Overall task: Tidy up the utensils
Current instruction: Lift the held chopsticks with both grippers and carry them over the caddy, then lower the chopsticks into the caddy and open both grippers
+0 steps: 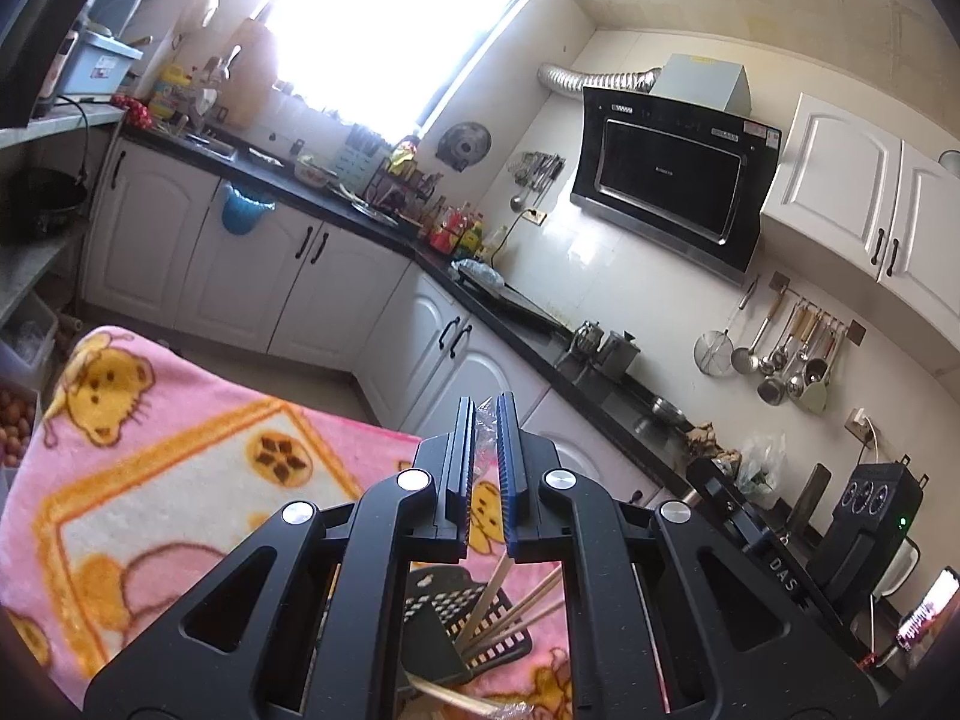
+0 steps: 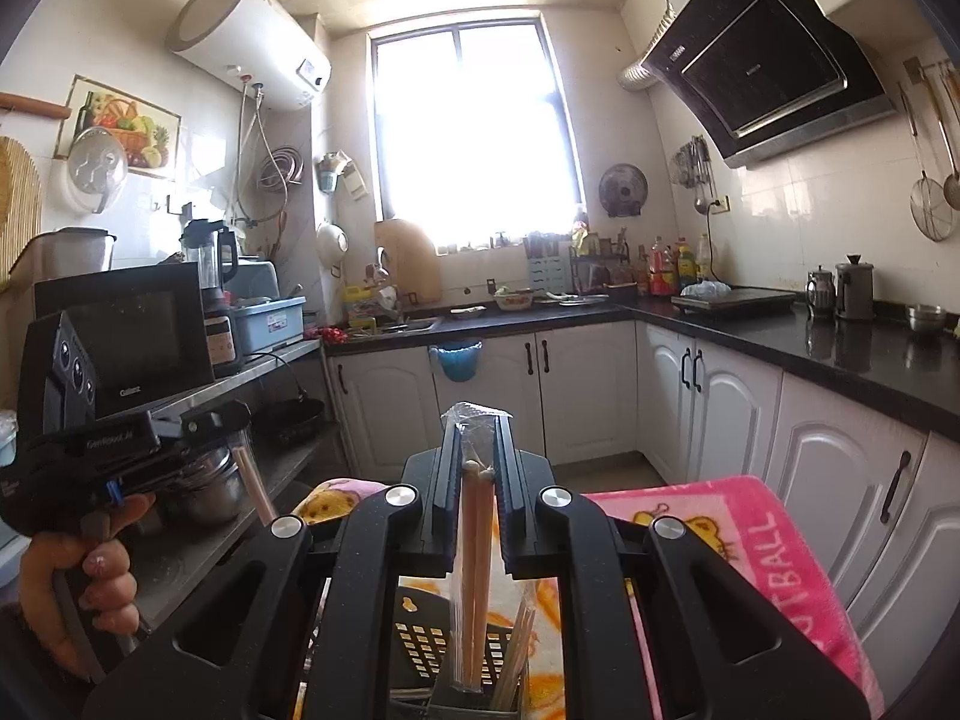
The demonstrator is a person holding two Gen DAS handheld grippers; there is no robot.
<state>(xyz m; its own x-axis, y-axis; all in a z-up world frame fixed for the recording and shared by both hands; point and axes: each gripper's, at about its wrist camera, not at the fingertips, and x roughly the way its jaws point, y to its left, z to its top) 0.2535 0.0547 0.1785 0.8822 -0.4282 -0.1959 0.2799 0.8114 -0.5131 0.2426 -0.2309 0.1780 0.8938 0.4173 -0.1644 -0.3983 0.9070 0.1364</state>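
Gripping two wrapped chopsticks [image 2: 474, 540], right tool [image 2: 478, 468]

The black utensil basket [image 2: 420, 648] is cut off by the picture's near edge, half hidden behind the right hand-held gripper [image 2: 478, 450]; the window [image 2: 474, 132] is glared white.

Bright window [image 2: 474, 132] over a black countertop [image 2: 840, 348], white cabinets [image 2: 588, 396] below, slanted black range hood [image 1: 672, 180], white water heater [image 2: 252, 42] high on the wall, microwave [image 2: 120, 336] on a shelf, pink bear-print blanket [image 1: 150, 468], blue bag [image 2: 457, 360] hung on a cabinet door.
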